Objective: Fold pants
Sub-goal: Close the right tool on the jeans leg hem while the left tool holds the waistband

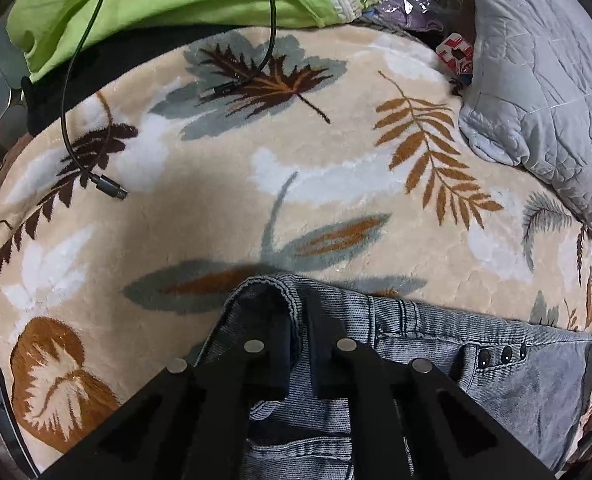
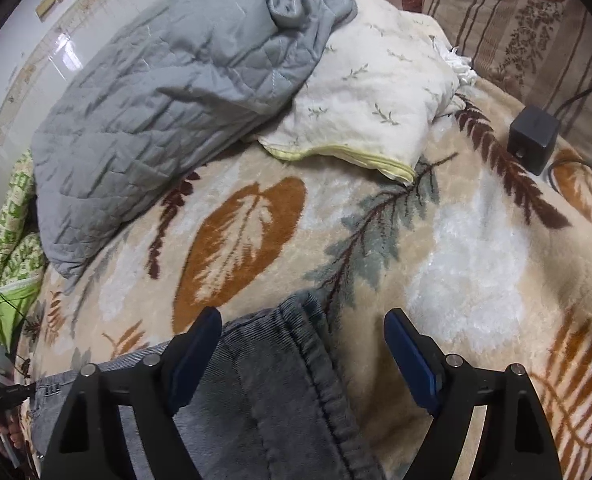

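Note:
Grey-blue denim pants (image 1: 476, 364) lie on a cream blanket with a leaf pattern (image 1: 336, 160). In the left wrist view, my left gripper (image 1: 296, 312) is shut on a raised corner of the pants, with the cloth pinched between its black fingers. In the right wrist view, a corner of the pants (image 2: 279, 364) lies on the blanket (image 2: 476, 260). My right gripper (image 2: 302, 330) is open around that corner, with its blue-padded fingers (image 2: 199, 344) on either side and nothing gripped.
A grey quilted cover (image 1: 544, 92) lies at the right, and it also shows in the right wrist view (image 2: 167, 100) with a cream pillow (image 2: 376, 92). A green cover (image 1: 155, 0) and black USB cables (image 1: 107, 186) lie at the far left. A black charger cube (image 2: 532, 142) sits far right.

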Demonstrator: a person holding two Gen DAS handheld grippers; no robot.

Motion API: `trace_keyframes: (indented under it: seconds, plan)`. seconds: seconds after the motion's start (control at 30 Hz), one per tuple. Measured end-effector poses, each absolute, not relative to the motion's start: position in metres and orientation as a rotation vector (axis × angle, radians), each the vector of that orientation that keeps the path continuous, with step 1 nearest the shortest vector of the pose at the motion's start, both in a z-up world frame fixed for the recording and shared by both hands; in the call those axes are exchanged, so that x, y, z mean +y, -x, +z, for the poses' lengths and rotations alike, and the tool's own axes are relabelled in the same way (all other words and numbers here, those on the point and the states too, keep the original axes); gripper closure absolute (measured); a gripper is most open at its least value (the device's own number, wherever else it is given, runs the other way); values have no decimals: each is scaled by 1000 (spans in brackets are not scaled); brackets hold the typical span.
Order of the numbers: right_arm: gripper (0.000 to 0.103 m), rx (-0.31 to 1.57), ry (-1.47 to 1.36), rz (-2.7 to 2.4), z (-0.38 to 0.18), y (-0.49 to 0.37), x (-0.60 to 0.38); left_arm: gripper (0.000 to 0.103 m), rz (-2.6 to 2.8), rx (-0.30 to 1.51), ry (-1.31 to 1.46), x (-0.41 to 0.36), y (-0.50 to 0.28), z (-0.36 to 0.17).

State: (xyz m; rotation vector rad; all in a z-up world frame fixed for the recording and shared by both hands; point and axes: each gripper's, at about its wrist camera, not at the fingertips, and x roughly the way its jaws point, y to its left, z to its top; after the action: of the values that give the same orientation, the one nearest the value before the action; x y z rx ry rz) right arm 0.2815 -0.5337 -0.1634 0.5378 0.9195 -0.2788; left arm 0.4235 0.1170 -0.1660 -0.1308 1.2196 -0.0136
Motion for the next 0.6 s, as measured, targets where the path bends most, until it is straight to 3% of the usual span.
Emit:
trace_keyframes:
  seconds: [0.07, 0.13, 0.17, 0.2, 0.3, 0.5, 0.6]
  plan:
    - [18, 931, -533, -275, -168, -287, -534, 99, -14, 1203, 131, 114, -425, -165]
    - [31, 946, -512, -258, -173, -294, -530, 100, -19, 1176, 142, 117, -423, -159]
    - [47, 952, -507, -246, -175, -297, -529, 100, -22, 1162, 149, 118, -422, -154]
    - [55, 958, -502, -243, -178, -299, -528, 100, -25, 1153, 155, 121, -420, -150]
    - [72, 978, -465, -279, -181, -302, -527, 100, -41, 1118, 185, 126, -414, -134]
    - [93, 922, -488, -237, -153, -286, -524, 100, -94, 1060, 202, 125, -392, -103]
    - [93, 891, -469, -218, -135, -273, -513, 100, -122, 1026, 223, 124, -375, -88]
